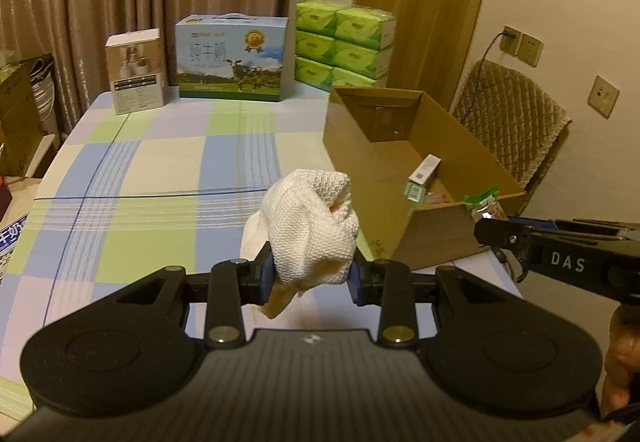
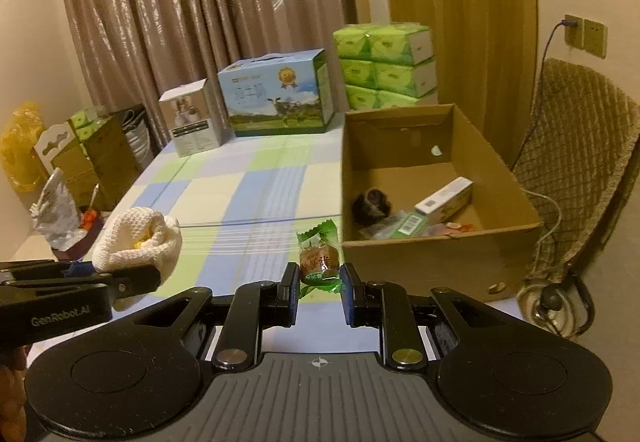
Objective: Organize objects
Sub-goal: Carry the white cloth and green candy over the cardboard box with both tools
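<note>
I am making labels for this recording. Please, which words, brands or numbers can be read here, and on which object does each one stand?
"DAS": side of the right gripper.
"GenRobot.AI": side of the left gripper.
"纯牛奶": front of the blue milk carton.
Too small or blurred: white box, green tissue packs, snack packet.

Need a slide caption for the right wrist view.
Right gripper holds a wrapped snack beside the open cardboard box on the checked tablecloth.
</note>
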A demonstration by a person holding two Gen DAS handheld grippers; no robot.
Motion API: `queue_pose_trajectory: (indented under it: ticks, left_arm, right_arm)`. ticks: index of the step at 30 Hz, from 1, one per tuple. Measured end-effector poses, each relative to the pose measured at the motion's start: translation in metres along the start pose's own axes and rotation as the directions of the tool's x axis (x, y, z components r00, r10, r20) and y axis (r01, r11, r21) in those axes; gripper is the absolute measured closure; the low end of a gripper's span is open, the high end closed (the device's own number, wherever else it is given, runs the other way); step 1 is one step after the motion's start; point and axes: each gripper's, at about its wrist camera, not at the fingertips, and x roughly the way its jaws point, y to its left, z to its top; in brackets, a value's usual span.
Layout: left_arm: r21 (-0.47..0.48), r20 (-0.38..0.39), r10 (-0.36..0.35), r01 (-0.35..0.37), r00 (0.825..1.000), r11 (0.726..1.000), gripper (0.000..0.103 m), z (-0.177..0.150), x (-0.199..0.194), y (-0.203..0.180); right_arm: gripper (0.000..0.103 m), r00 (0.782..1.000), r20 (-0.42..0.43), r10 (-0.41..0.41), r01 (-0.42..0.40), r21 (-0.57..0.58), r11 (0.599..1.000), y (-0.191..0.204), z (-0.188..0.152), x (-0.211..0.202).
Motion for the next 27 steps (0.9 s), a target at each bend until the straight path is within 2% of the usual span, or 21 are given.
queue_pose_trajectory:
  ticks: [10,27]
  left_arm:
    - [0.041,-0.012,-0.062,0.062,0.998,0.997,0.073,0.003,0.008,-0.037]
    - [0.094,-0.037,-0.120,0.123,0.992,0.988,0.073,0.007,0.023,-0.081]
  right_arm:
    - [0.085,0.997,-0.001,-0.071,0.071,0.017,0.997,-0.031,-0.001,-0.013]
    - [0.085,0.993,0.001,-0.117,0.116,0.076,0.990,-0.072,-0.001,-0.019]
